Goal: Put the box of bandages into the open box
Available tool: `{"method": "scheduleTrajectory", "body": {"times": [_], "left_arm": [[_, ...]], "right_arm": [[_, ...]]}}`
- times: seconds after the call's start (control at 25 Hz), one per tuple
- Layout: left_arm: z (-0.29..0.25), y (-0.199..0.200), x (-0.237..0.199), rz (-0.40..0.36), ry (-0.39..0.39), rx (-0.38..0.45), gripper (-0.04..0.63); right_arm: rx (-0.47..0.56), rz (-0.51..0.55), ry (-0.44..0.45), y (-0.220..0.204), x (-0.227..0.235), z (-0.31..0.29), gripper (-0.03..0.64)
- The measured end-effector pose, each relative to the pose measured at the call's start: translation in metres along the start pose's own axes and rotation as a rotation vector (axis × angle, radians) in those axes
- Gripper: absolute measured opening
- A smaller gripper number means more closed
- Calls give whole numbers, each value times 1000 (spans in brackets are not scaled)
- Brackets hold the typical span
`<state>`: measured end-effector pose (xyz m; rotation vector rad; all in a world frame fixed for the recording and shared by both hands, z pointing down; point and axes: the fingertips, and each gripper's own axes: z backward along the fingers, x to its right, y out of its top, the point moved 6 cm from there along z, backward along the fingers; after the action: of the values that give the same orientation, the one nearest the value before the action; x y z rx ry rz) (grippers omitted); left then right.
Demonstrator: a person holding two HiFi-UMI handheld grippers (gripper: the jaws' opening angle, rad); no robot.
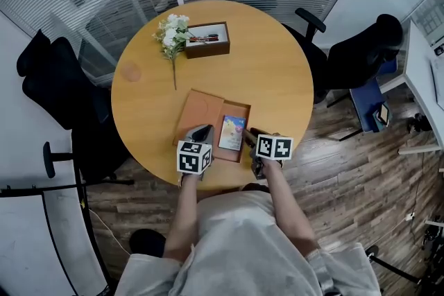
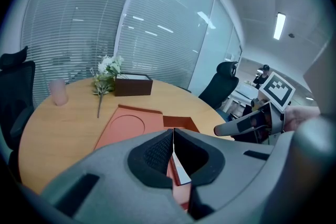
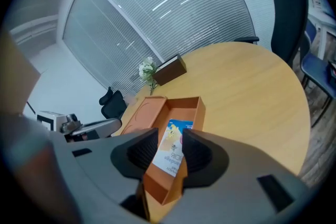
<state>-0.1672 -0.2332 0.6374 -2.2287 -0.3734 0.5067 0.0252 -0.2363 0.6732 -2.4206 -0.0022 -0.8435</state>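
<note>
Round table [image 1: 277,66]: open box [image 1: 199,113], flowers [image 1: 172,31], pen tray [image 1: 207,49]

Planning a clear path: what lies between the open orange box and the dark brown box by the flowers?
Bare tabletop only, in the head view; the flower stem lies aside.

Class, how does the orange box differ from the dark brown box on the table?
The orange box lies at the near edge, lid folded out flat; the brown box sits at the far side beside the flowers, no lid showing. The orange box holds the bandages; the brown box holds small reddish items. Both are open rectangles.
</note>
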Motion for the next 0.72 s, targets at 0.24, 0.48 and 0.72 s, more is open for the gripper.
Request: {"method": "scheduleTrajectory", "body": {"times": [0.24, 0.48, 0.72], "left_arm": [[-4, 3, 2, -9, -9, -6, 11], [-5, 6, 10, -24, -24, -3, 11], [-3, 5, 6, -11, -15, -3, 11]], "right_arm": [[4, 90, 1, 7, -7, 4, 137], [-7, 173, 0, 9, -14, 5, 137], [-15, 264, -41, 12, -18, 5, 130]]}}
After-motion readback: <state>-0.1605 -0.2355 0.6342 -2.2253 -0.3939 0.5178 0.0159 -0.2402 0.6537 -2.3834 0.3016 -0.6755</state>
